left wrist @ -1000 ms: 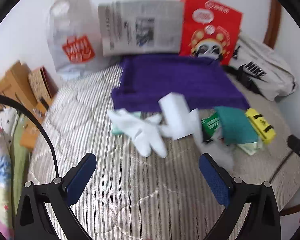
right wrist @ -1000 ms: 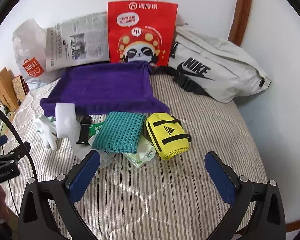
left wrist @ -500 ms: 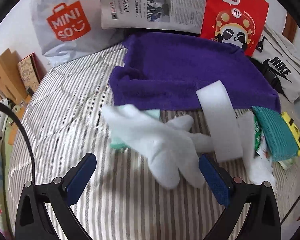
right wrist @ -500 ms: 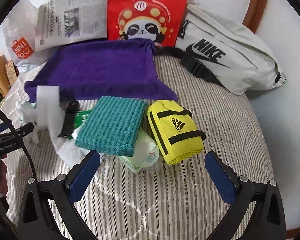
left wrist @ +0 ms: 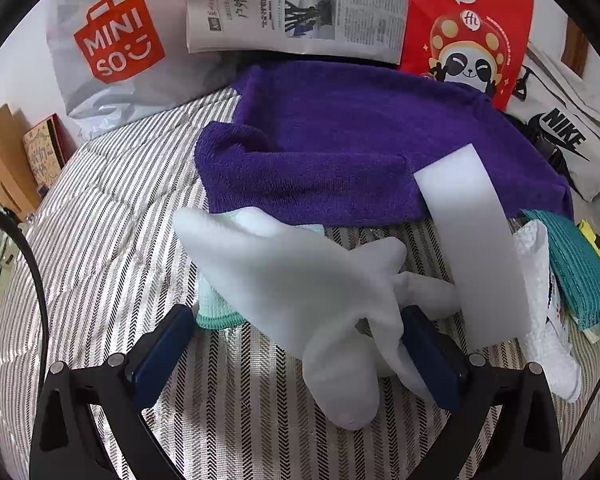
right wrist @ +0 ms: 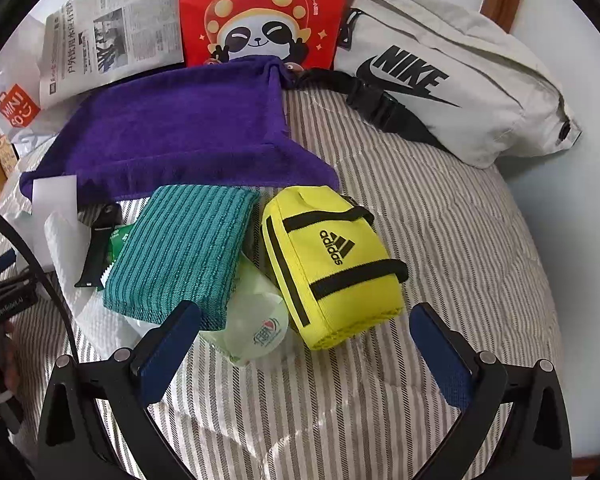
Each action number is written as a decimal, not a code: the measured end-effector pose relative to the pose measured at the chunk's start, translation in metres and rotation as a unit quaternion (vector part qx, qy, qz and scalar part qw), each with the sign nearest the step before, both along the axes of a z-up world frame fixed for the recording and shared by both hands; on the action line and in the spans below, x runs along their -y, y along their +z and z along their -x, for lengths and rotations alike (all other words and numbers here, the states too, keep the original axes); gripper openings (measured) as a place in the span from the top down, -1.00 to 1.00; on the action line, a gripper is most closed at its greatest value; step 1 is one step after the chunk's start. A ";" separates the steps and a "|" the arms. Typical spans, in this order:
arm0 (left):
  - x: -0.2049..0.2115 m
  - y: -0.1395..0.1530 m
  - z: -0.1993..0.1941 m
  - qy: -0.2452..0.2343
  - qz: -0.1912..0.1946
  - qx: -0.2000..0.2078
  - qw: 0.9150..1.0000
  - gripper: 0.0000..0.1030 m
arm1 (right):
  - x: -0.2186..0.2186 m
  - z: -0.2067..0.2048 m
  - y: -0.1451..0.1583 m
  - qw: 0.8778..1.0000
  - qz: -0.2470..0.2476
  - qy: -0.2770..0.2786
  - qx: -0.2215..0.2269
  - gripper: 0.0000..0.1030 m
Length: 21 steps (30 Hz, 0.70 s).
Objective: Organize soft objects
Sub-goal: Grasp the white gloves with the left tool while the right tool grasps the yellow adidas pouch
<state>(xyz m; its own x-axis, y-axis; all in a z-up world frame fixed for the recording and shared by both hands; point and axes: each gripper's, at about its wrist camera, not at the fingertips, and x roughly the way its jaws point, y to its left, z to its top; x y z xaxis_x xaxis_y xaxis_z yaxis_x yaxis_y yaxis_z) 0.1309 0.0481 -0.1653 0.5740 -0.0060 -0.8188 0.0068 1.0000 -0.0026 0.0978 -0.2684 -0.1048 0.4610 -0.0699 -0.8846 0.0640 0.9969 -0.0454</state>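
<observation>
Left gripper [left wrist: 298, 354] is seen low in frame, jaws apart around a white glove [left wrist: 300, 292] lying on the striped bed cover [left wrist: 112, 220]; contact cannot be told. A white foam strip [left wrist: 476, 240] is leaned at right, over the purple towel [left wrist: 340, 148]. Right gripper [right wrist: 306, 344] is held with jaws apart, nothing between them, before a teal cloth [right wrist: 184, 256] and yellow Adidas pouch [right wrist: 332, 264] at centre frame.

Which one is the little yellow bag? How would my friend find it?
Find the big purple towel spread on the striped bed. Just in front of its right corner lies the yellow Adidas pouch, beside the teal ribbed cloth. It is the only bright yellow thing, with black straps and a black logo.
</observation>
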 end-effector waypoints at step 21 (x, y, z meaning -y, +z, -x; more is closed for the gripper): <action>0.005 0.012 0.009 -0.055 0.000 -0.006 0.998 0.53 | 0.033 -0.025 -0.030 1.000 0.026 0.013 -0.004 -0.99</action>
